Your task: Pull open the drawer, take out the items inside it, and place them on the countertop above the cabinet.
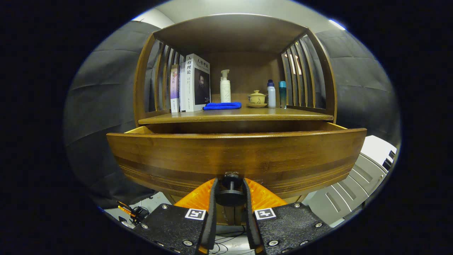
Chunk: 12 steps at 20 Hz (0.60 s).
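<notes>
A wooden cabinet drawer (233, 156) stands pulled out toward me, its front panel wide across the view. Its dark round knob (230, 193) sits between my fingers, and my gripper (230, 194) is shut on it. The drawer's inside is hidden behind the front panel. Above the drawer runs the wooden countertop (283, 115). On it lie a folded blue cloth (223, 105), a white pump bottle (225, 86), upright books (193, 83), a small lidded tea bowl (257, 98), a white bottle (271, 94) and a teal bottle (282, 94).
Slatted wooden sides (300, 76) and a top board enclose the shelf space over the countertop. A grey-white slatted chair (357, 180) stands to the right below the drawer. Cables and small tools (132, 212) lie on the floor at the lower left.
</notes>
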Tool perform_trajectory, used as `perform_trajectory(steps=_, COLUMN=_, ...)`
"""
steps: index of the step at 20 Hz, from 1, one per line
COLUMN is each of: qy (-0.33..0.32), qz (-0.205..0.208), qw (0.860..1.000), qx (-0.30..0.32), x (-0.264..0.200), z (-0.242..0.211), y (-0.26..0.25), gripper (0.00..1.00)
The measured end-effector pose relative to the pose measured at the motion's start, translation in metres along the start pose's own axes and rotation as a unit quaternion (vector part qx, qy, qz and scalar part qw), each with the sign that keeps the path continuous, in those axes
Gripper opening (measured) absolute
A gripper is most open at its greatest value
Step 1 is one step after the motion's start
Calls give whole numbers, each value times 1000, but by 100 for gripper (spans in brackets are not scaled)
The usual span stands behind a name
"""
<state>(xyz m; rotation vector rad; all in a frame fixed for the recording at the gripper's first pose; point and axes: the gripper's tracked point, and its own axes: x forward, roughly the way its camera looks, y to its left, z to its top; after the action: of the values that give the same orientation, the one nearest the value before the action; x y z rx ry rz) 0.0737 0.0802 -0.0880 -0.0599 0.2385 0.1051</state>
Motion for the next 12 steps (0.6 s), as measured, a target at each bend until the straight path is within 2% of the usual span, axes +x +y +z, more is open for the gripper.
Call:
perform_trajectory(steps=3, qy=-4, qz=-7, qw=1000, qx=-2, x=-17, z=-4, y=3, gripper=36)
perform_trajectory(steps=7, qy=-10, qz=7, qw=1000, qx=-21, x=-36, z=-9, y=12, gripper=36)
perform_trajectory(steps=12, qy=8, qz=5, qw=1000, qx=2, x=-38, z=-11, y=10, gripper=36)
